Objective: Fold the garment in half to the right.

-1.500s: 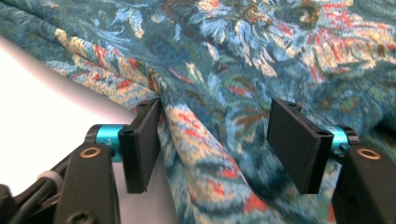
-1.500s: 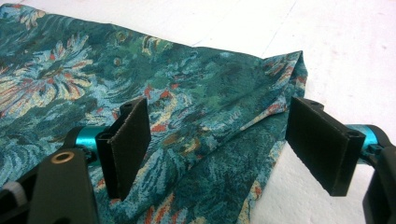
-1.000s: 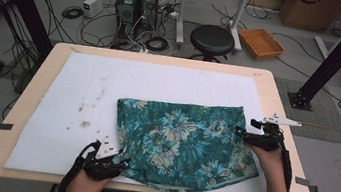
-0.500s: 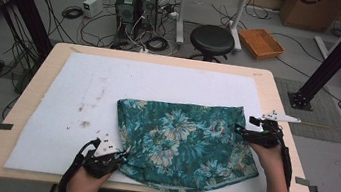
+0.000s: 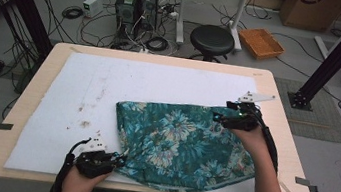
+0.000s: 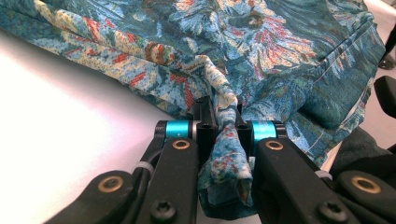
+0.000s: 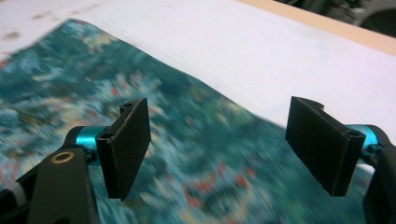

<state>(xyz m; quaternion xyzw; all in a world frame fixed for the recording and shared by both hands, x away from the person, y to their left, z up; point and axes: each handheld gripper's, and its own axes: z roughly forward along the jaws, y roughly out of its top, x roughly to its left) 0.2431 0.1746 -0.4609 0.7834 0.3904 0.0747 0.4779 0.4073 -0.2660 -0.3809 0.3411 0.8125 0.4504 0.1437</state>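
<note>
Teal floral cloth (image 5: pixel 181 145) spread flat on white padding (image 5: pixel 107 97) over the wooden tabletop (image 5: pixel 283 107), toward the near right part. Long axis running left to right across the tabletop, near edge slanting toward the person. Near left corner bunched and pinched in the left gripper (image 6: pixel 224 133), just closed, jaws clamped tight on the fold. Right gripper (image 7: pixel 217 140) over the far right part of the cloth, jaws wide apart, nothing between them.
</note>
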